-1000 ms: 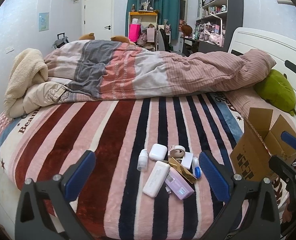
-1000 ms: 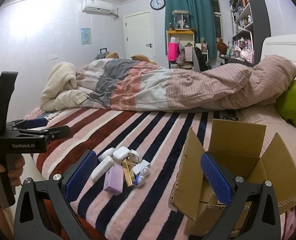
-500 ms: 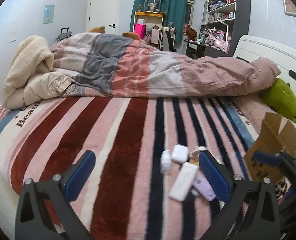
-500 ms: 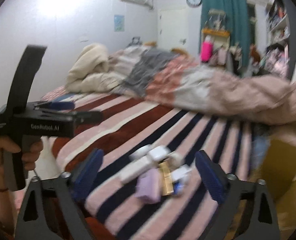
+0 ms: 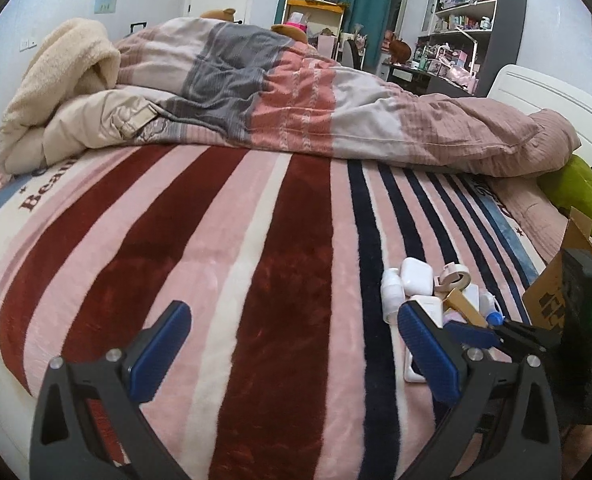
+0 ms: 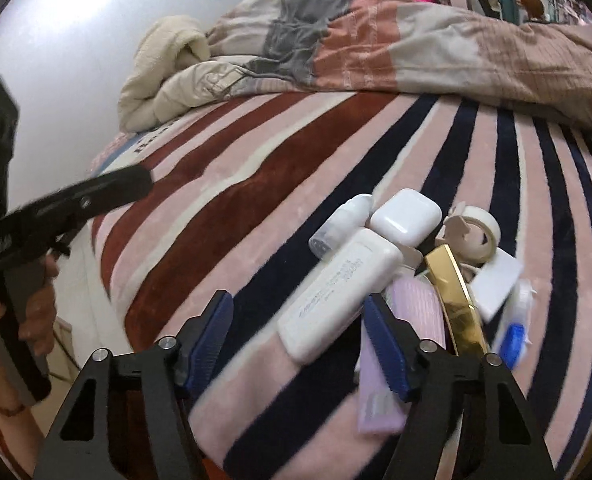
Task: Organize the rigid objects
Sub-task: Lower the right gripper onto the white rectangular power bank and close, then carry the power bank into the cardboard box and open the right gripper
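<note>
A pile of small rigid items lies on the striped blanket (image 6: pixel 256 184): a long white case (image 6: pixel 335 292), a white earbud case (image 6: pixel 405 216), a small white bottle (image 6: pixel 341 220), a tape roll (image 6: pixel 475 236), a gold box (image 6: pixel 453 300), a lilac box (image 6: pixel 399 344) and a blue-capped bottle (image 6: pixel 513 328). My right gripper (image 6: pixel 299 340) is open, its fingers low at the near end of the long white case. My left gripper (image 5: pixel 292 352) is open and empty over bare blanket, left of the pile (image 5: pixel 435 292). The right gripper's blue tips (image 5: pixel 471 330) show beside the pile.
A cardboard box (image 5: pixel 567 280) stands open at the right edge of the bed. A bunched duvet (image 5: pixel 296 92) and cream blanket (image 5: pixel 56 92) fill the far side. A green pillow (image 5: pixel 575 192) lies by the white headboard. The bed's near edge drops off at the left.
My right gripper has swung left from the cardboard box and dropped close to the pile. My left gripper has shifted left, so the pile now sits at its right.
</note>
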